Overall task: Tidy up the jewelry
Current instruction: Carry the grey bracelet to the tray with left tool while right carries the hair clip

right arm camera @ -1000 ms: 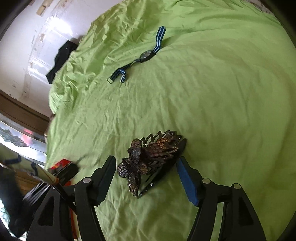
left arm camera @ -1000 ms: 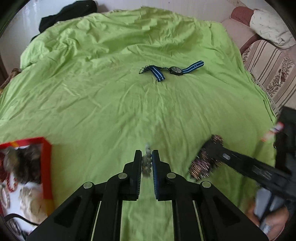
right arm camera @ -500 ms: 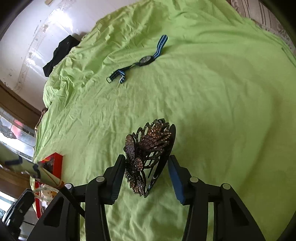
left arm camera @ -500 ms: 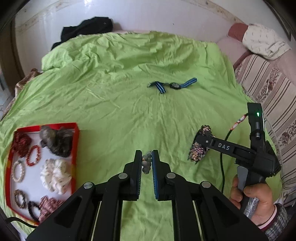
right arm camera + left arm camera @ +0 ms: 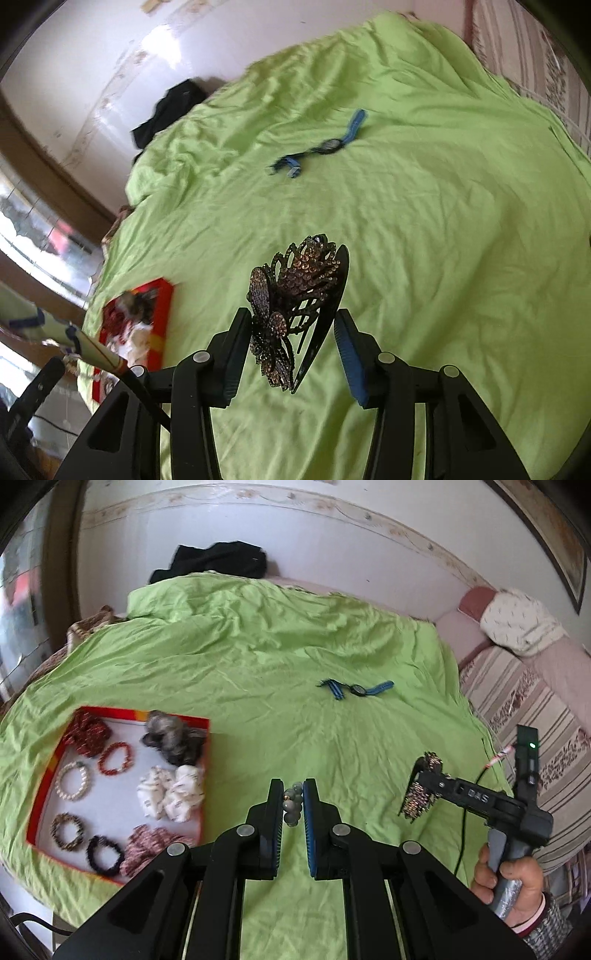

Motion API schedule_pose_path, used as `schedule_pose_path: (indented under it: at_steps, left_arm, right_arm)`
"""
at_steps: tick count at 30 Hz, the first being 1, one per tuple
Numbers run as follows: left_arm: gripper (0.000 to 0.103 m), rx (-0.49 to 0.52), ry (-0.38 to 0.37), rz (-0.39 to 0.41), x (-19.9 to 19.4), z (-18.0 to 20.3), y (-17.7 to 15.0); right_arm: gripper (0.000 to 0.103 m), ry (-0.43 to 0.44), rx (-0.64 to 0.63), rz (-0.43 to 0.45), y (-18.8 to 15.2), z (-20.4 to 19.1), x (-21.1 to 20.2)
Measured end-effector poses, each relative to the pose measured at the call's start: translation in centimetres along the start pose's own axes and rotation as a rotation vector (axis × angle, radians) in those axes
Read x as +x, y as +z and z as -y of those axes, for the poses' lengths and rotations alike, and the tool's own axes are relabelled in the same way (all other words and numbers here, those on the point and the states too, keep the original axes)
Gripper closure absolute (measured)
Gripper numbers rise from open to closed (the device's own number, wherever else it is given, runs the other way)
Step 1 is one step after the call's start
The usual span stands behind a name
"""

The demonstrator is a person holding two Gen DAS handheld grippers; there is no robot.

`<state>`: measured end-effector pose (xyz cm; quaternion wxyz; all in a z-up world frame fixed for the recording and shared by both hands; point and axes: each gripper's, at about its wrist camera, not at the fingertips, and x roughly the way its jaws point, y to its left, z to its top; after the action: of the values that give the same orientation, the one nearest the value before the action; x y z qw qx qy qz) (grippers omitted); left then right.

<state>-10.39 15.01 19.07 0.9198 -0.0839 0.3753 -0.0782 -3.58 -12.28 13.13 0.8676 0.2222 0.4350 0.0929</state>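
The hair clip (image 5: 295,314) looks rigid but delicate: studded stones, thin teeth, best gripped across its flat spine. The right claw (image 5: 291,332), whose jaws have just been closing, holds it clear above the bed (image 5: 443,221). The left claw (image 5: 293,805) stands narrow, pinching a smooth, slippery bead bracelet (image 5: 291,805). The tray (image 5: 40,805) lies to the left.

Both cameras sit just behind their own fingers and look steeply down over a green bed (image 5: 258,672). The left view faces the far wall, level, with a red tray (image 5: 44,794) at its left. The right view is rolled, closer to the sheet. Both share the blue watch (image 5: 328,146) and the tray.
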Motion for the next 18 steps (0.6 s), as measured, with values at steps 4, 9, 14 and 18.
schedule_pose_path:
  at_steps: [4,9,14,18]
  left_arm:
    - [0.093,-0.038,0.032,0.026,-1.9,-1.9,-0.6]
    - [0.093,-0.061,0.088,0.059,-3.6,-4.1,-1.0]
    - [0.093,-0.052,0.199,0.091,-4.9,-5.4,-1.6]
    - [0.093,-0.054,0.279,0.094,-5.3,-6.9,-2.0]
  right_arm:
    - [0.053,0.029,-0.052,0.000,-0.9,-2.3,-0.7]
    - [0.053,0.072,-0.111,-0.011,-1.9,-5.2,-1.3]
    - [0.053,0.110,-0.169,-0.025,-2.9,-8.6,-1.5]
    - [0.053,0.130,-0.210,-0.040,-3.4,-11.3,-1.3]
